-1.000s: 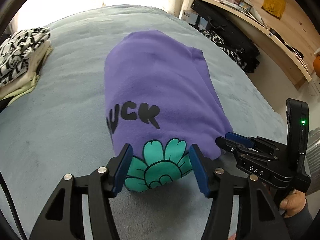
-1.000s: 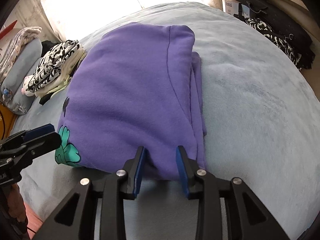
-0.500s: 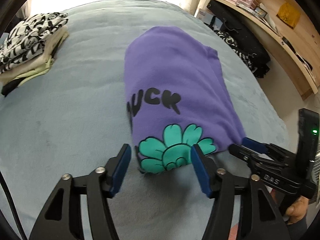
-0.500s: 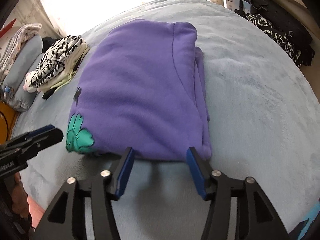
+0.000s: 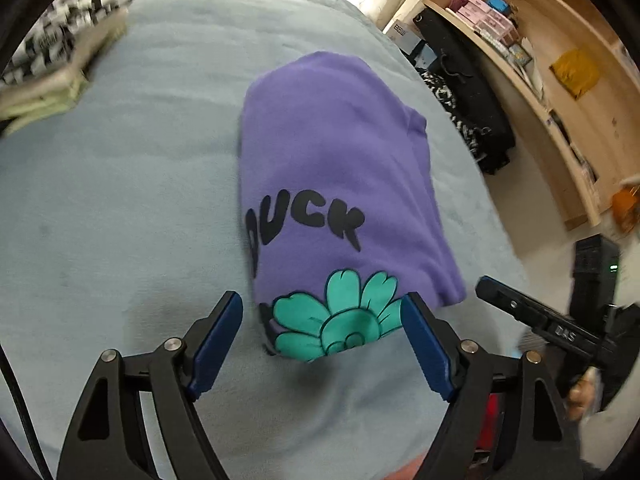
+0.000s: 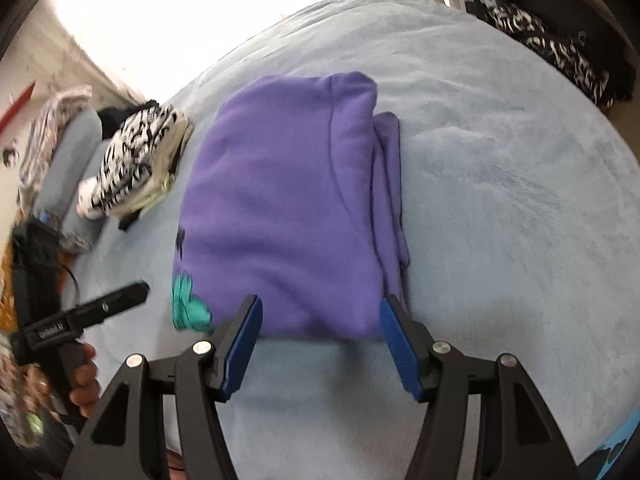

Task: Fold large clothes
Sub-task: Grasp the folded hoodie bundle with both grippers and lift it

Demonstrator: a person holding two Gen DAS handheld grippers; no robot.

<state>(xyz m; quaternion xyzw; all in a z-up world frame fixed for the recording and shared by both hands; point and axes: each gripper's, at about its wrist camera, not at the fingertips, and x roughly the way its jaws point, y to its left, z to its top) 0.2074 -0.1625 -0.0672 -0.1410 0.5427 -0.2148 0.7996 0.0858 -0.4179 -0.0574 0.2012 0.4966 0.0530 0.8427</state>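
A folded purple sweatshirt (image 5: 336,168) with black "DUCK" lettering and a teal flower print (image 5: 340,320) lies flat on the light blue bed cover (image 5: 120,200). My left gripper (image 5: 322,320) is open and empty, just short of the flower end. My right gripper (image 6: 320,322) is open and empty, just short of the near plain edge of the sweatshirt (image 6: 288,208). Each gripper shows at the edge of the other's view: the right one (image 5: 532,320) and the left one (image 6: 92,312).
A stack of folded black-and-white clothes (image 6: 132,160) lies on the bed beyond the sweatshirt's left side, also in the left wrist view (image 5: 60,48). A wooden shelf (image 5: 540,72) with boxes and dark clothes (image 5: 472,112) stands beside the bed on the right.
Both grippers have opened wider and pulled back from the sweatshirt's near edge, letting it go. The sweatshirt lies flat on the bed.
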